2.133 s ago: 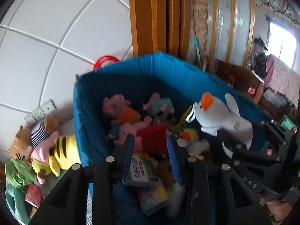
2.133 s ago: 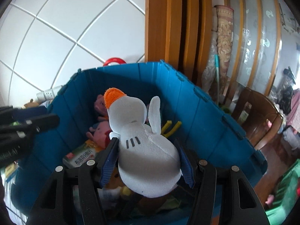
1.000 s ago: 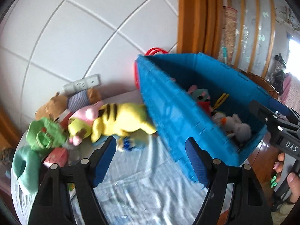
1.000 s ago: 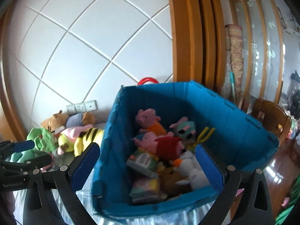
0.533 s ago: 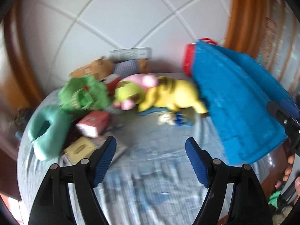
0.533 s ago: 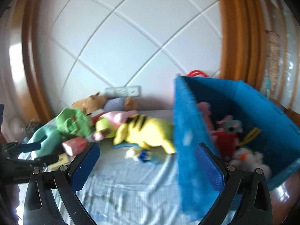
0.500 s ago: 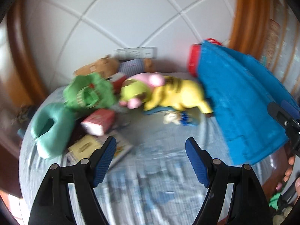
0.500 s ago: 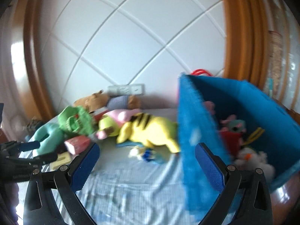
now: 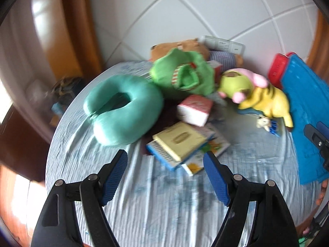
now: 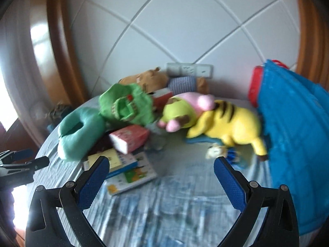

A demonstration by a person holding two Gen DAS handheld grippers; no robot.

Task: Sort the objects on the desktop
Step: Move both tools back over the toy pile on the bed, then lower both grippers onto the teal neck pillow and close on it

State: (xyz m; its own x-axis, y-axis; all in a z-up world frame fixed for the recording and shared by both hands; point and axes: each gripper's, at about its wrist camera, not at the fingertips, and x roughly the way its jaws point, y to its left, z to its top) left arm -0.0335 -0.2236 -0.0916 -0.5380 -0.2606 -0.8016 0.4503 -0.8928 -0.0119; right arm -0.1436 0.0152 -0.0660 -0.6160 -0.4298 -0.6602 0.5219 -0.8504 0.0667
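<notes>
Both grippers are open and empty above a round table with a blue-striped cloth. My left gripper points at a stack of books, which the right wrist view also shows. Behind the stack lie a teal neck pillow, a red-and-white box, a green plush, a pink-and-green plush and a yellow striped plush. My right gripper hovers before the yellow plush and a small white-and-blue toy. The blue bin stands at the right.
A brown plush with a striped shirt lies at the back by wall sockets. A red basket sits behind the bin. The left gripper shows at the right wrist view's left edge. Wooden frame lies beyond the table's left edge.
The right gripper opened and let the white duck drop into the bin. Both grippers then swung left, away from the bin, and now face the pile on the table.
</notes>
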